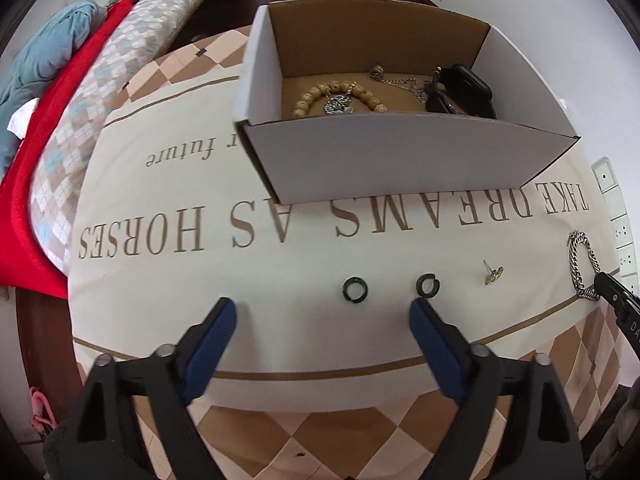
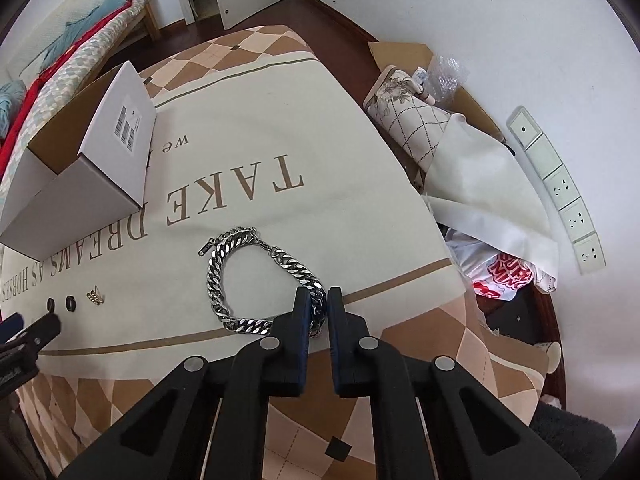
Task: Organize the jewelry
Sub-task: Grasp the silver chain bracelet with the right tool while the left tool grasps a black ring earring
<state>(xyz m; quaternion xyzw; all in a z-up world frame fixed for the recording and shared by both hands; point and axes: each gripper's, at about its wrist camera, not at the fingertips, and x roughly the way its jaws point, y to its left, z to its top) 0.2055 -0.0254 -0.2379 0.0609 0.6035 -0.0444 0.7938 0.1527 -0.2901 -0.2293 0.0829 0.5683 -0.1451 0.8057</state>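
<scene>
A silver chain bracelet lies on the printed tablecloth; it also shows in the left wrist view. My right gripper is shut on the bracelet's near links, low on the cloth. My left gripper is open and empty, just short of two dark rings. A gold earring lies to their right. A white cardboard box stands beyond, holding a wooden bead bracelet, a silver chain and a black item.
The tablecloth covers a round table. A bed with red and blue bedding is at the left. Folded cloths and bags lie to the right of the table, by wall sockets.
</scene>
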